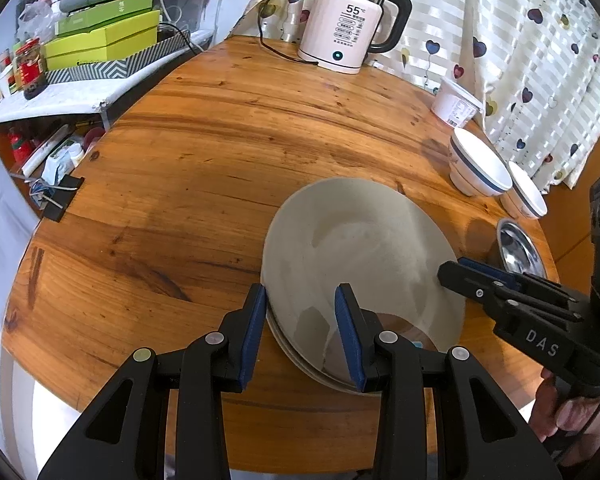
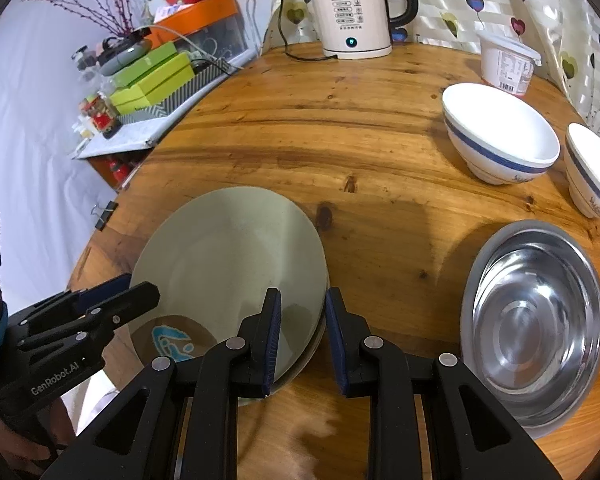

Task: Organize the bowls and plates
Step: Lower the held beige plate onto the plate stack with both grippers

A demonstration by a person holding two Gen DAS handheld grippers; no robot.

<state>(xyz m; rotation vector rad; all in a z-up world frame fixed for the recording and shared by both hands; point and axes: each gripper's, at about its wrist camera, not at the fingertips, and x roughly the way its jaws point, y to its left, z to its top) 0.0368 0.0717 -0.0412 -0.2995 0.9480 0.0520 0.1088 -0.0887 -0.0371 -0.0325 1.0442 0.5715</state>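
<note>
A grey plate lies on top of a second plate near the round wooden table's front edge. My left gripper is shut on the stack's left rim, one pad over the plate and one outside. My right gripper is shut on the right rim in the same way. A brown patch with a blue mark shows on the plate's near part; I cannot tell what it is. Right of the plates sit a steel bowl and two white bowls with blue bands.
A white electric kettle with its cord stands at the table's back, and a white plastic tub sits beside the curtain. A shelf with green boxes and jars is beyond the table's left edge. A hand holds the right gripper.
</note>
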